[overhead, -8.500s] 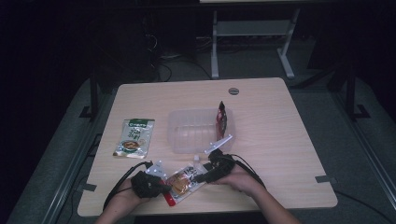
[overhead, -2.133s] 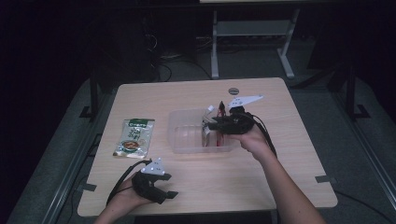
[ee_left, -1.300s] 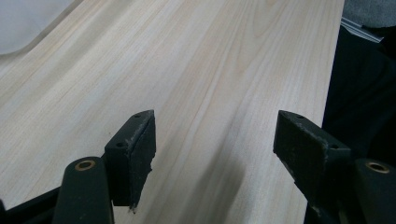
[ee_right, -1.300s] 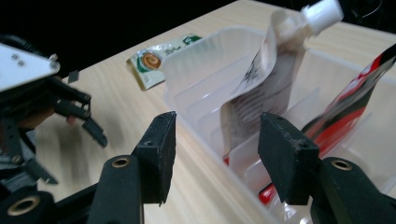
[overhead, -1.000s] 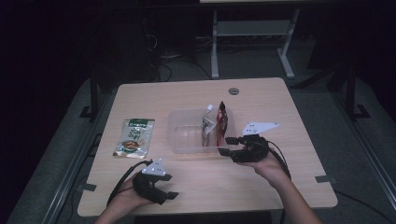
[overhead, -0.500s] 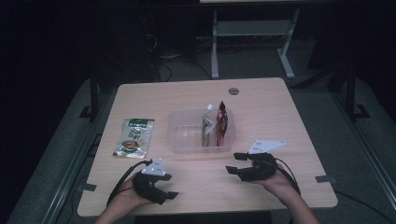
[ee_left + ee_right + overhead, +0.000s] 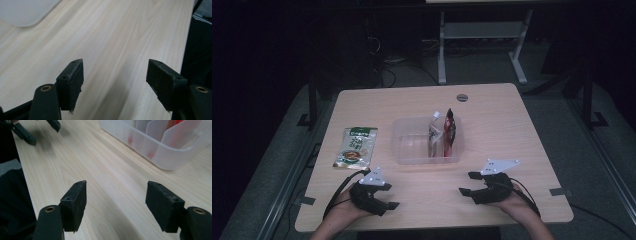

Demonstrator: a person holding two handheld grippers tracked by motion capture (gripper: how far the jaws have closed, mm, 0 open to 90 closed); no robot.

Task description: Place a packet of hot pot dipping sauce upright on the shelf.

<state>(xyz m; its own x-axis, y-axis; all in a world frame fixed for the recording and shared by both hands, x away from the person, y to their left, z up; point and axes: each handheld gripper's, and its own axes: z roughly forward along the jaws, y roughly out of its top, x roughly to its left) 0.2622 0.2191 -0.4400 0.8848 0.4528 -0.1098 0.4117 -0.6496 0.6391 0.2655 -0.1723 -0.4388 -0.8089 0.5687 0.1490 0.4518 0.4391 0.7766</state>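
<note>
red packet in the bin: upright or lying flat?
Upright. The red packet stands on edge in the clear bin, its top above the rim.

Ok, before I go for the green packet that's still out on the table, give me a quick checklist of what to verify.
1. Left gripper empty, jaws apart over bare wood: ok.
2. Right gripper empty; its jaws have just been opening, nothing between them: ok.
3. Green packet lies flat, on its own, left of the clear bin: ok.
4. Two packets already in the bin, the red one upright beside the pale one: ok.
5. Free room in the bin's left part: ok.
6. Which face of the green packet would give the jaws an edge to pinch: cannot tell.
</note>
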